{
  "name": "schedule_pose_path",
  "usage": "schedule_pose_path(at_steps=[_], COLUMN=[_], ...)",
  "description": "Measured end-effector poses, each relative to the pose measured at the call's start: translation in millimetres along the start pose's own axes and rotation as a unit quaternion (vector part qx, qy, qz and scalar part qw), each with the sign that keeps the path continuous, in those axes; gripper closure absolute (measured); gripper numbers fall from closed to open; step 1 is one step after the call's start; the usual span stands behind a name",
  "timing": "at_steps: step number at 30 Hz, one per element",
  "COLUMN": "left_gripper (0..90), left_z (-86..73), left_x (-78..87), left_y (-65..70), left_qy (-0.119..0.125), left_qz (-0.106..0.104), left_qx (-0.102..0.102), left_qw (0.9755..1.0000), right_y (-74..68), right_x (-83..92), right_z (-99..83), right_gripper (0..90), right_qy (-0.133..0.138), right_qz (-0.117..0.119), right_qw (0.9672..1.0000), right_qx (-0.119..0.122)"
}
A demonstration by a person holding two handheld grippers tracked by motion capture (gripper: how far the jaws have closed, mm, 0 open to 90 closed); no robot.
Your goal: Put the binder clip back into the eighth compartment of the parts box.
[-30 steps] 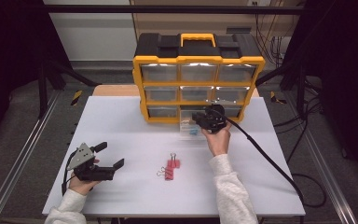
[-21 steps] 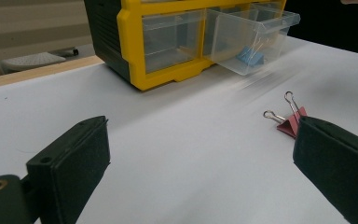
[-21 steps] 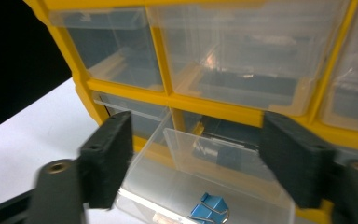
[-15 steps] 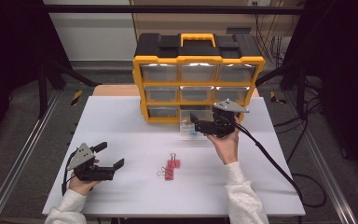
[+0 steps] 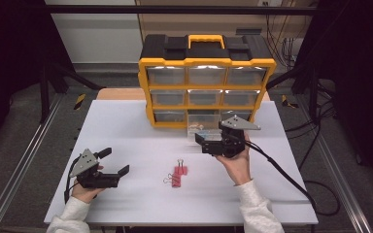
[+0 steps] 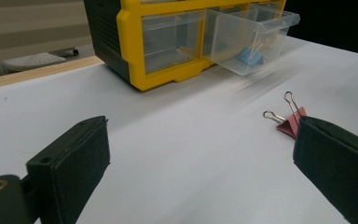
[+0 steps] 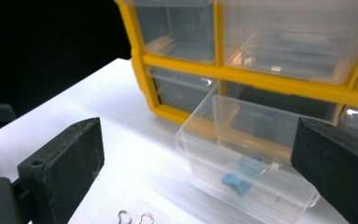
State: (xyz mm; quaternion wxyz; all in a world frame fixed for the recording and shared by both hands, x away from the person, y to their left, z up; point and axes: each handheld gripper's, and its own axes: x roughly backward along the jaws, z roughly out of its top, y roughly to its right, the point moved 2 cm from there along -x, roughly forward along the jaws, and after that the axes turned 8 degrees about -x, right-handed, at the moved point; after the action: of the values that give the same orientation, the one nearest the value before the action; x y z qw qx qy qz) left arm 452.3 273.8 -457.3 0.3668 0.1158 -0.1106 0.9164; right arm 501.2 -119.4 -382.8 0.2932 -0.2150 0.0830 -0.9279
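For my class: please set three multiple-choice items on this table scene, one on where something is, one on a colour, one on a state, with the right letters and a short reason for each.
1. Where does the blue binder clip lie?
A. in the pulled-out clear drawer
B. on the bare table
C. on top of the cabinet

2. What colour are the binder clips lying on the white table?
A. green
B. red
C. black

3. How do the jaws of the right gripper stand?
A. shut on a clip
B. shut on the drawer's front
C. open, with nothing between them

Answers:
1 A: the right gripper view shows the clip through the drawer's clear wall.
2 B: they show red in the high view.
3 C: its jaws have just been opening and stand wide apart, holding nothing.
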Motion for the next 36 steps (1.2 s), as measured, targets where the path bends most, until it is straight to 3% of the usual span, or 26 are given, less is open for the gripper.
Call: schedule_pose_path(at_steps=[12, 24, 36], left_gripper=[3.2, 3.2, 3.2], left_z=[-0.1, 0.6, 0.9], left_x=[0.5, 0.9, 0.9], left_y=[-0.4, -0.1, 0.0], left_qy=[0.000, 0.001, 0.002], left_qz=[0.000, 0.000, 0.001], left_qx=[0.000, 0.000, -0.001], left_qw=[1.0000, 1.0000, 1.0000], right_y=[-13.3, -23.7, -27.8], right_x=[-0.6, -13.7, -34.5], right_z=[-21.1, -45.3, -63.2], right_gripper=[3.4, 4.6, 14.7], right_qy=[-0.028, -0.067, -0.108], right_qz=[0.005, 0.016, 0.031], right_qw=[0.9995, 0.9973, 0.9935], right_qx=[0.013, 0.025, 0.021])
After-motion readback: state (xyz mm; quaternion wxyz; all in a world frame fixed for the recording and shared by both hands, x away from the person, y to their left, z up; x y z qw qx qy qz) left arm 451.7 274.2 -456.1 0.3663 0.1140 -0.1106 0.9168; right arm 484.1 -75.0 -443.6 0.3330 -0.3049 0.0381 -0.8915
